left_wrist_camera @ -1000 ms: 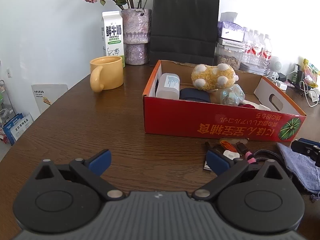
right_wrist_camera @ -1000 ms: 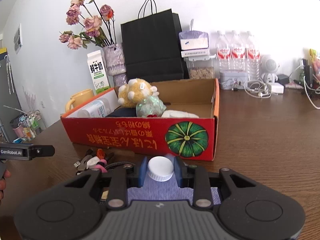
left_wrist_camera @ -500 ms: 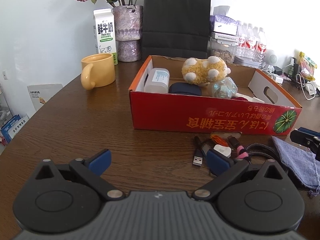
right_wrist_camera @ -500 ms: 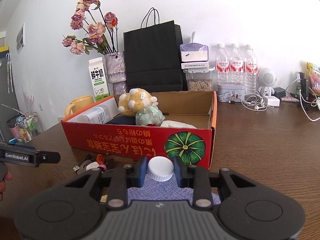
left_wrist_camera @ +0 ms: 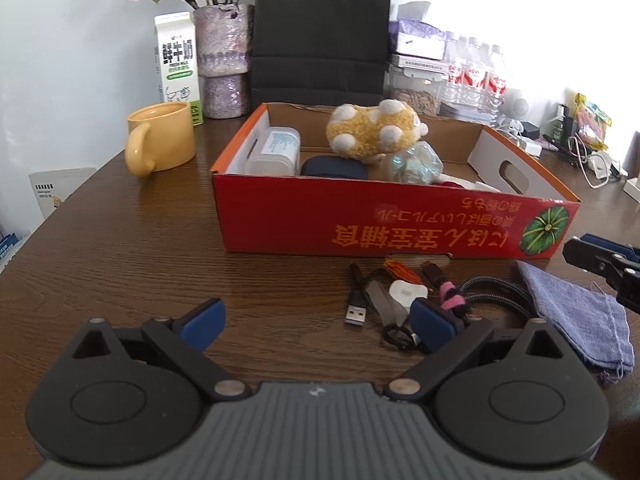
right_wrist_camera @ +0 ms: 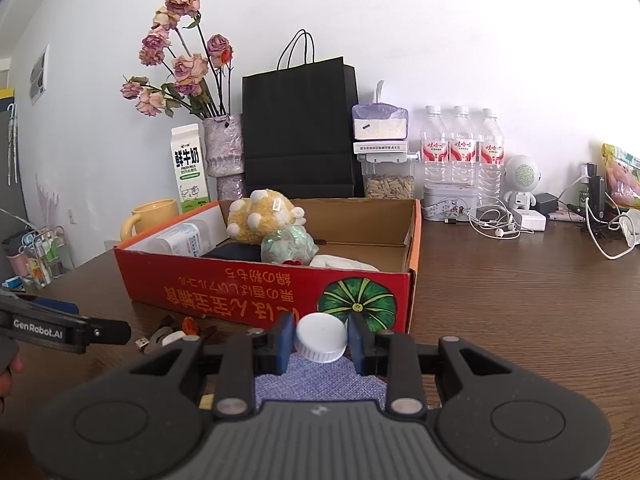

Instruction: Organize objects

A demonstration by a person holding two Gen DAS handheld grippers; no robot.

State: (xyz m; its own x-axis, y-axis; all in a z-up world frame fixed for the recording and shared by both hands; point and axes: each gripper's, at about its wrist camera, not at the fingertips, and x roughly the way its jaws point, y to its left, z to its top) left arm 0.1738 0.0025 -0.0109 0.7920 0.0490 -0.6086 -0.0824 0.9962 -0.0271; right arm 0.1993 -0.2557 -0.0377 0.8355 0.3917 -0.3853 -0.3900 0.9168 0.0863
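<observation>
A red cardboard box point(left_wrist_camera: 400, 224) point(right_wrist_camera: 260, 292) stands on the wooden table and holds a yellow plush toy point(left_wrist_camera: 372, 130), a clear plastic container point(left_wrist_camera: 276, 150), a dark blue case point(left_wrist_camera: 334, 168) and a crumpled wrap ball point(left_wrist_camera: 414, 162). My left gripper point(left_wrist_camera: 316, 320) hovers open in front of the box, its right fingertip over a bundle of USB cables point(left_wrist_camera: 400, 300). My right gripper point(right_wrist_camera: 320, 336) is shut on a white ribbed cap point(right_wrist_camera: 320, 338), above a blue cloth pouch point(right_wrist_camera: 320, 378) point(left_wrist_camera: 576, 312). What is under the cap is hidden.
Behind the box stand a yellow mug point(left_wrist_camera: 162, 142), a milk carton point(left_wrist_camera: 176, 64), a vase of dried roses point(left_wrist_camera: 226, 60) and a black paper bag point(left_wrist_camera: 322, 28). Water bottles point(right_wrist_camera: 460, 160), earphones point(right_wrist_camera: 496, 222) and chargers crowd the back right.
The left gripper has drifted a little toward the cables, which now show more fully. The right gripper still holds the cap, and its view has tipped up slightly.
</observation>
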